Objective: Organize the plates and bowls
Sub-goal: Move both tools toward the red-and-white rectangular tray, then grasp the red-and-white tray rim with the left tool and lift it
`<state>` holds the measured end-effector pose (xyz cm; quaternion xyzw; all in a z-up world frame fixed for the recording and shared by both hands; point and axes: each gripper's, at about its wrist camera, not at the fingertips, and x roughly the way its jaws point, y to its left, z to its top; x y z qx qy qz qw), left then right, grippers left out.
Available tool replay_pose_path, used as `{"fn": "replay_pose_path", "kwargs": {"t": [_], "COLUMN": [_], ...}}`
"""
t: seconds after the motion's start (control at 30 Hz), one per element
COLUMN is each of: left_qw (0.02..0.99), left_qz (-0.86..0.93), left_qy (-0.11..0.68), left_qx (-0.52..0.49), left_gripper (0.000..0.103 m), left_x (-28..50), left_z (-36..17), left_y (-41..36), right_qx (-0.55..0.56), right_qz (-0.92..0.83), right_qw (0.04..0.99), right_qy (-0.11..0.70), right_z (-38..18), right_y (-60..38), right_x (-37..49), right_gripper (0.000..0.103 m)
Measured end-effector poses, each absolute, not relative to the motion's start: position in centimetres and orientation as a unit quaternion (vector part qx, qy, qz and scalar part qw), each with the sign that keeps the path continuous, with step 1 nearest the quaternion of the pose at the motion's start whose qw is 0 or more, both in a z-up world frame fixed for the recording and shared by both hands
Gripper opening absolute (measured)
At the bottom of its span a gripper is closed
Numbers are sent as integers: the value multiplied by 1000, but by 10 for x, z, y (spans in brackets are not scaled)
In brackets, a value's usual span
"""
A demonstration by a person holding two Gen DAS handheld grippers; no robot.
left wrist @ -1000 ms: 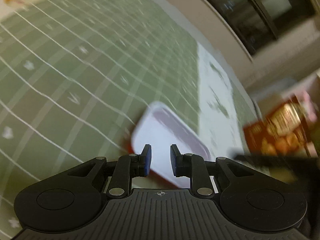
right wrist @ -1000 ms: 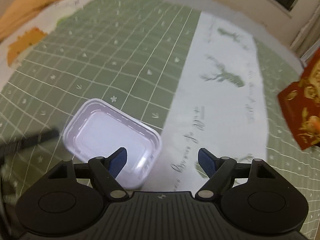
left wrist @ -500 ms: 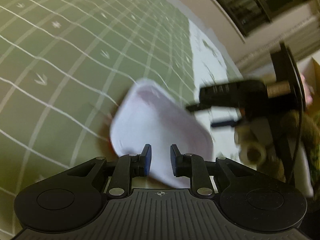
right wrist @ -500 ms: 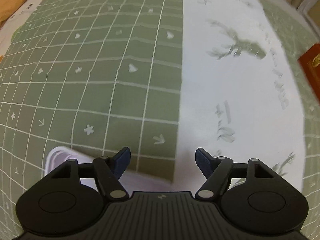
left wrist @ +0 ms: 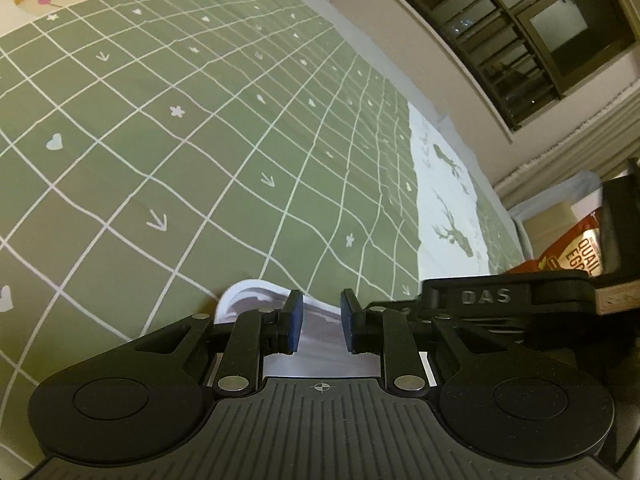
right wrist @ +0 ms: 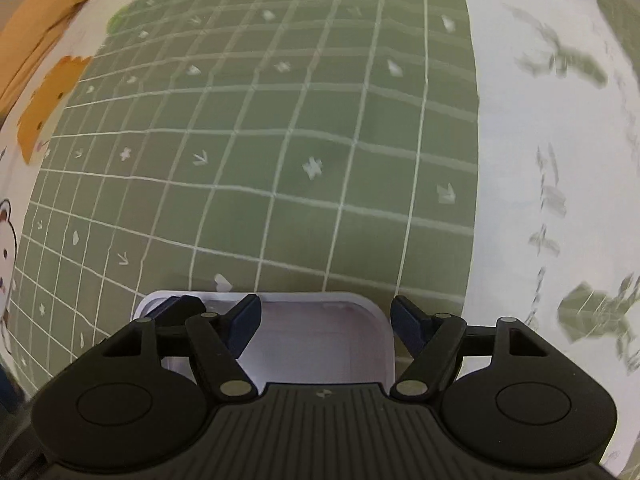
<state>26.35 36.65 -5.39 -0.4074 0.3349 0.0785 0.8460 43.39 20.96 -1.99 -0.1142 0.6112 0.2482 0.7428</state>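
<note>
Item: one white rectangular dish [right wrist: 320, 344], shallow, rounded corners, found at the bottom centre of both wrist views, apparently lying on the green checked cloth [right wrist: 280, 160].

Left gripper [left wrist: 320, 322]: jaws narrowly apart, the dish's rim between them; whether the pads press on it cannot be told.

Right gripper [right wrist: 325, 326]: jaws have just been closing and stand apart, one pad inside the dish, the other outside its right rim; no contact is seen.

Surroundings: a white deer-print strip [left wrist: 448, 208] at right; a red printed packet [left wrist: 576, 252] at the far right edge.

Progress: judged early. Only this one dish is in view; no stack or other plates and bowls are shown, so sorting remains to be done.
</note>
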Motion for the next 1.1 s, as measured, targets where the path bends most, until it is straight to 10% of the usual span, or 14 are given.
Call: {"fn": "replay_pose_path", "kwargs": {"t": [0.63, 1.1], "left_qw": [864, 858], "left_qz": [135, 111], "left_qy": [316, 313], "left_qx": [-367, -391], "left_gripper": [23, 22], "left_x": [240, 230], "left_z": [-35, -31], "left_y": [380, 388], "right_qx": [-331, -222], "right_qz": [355, 175], "right_qw": [707, 774], "right_qy": [515, 567], "right_z": [-42, -49], "right_y": [260, 207], "right_x": [390, 471], "right_gripper": [72, 56]}}
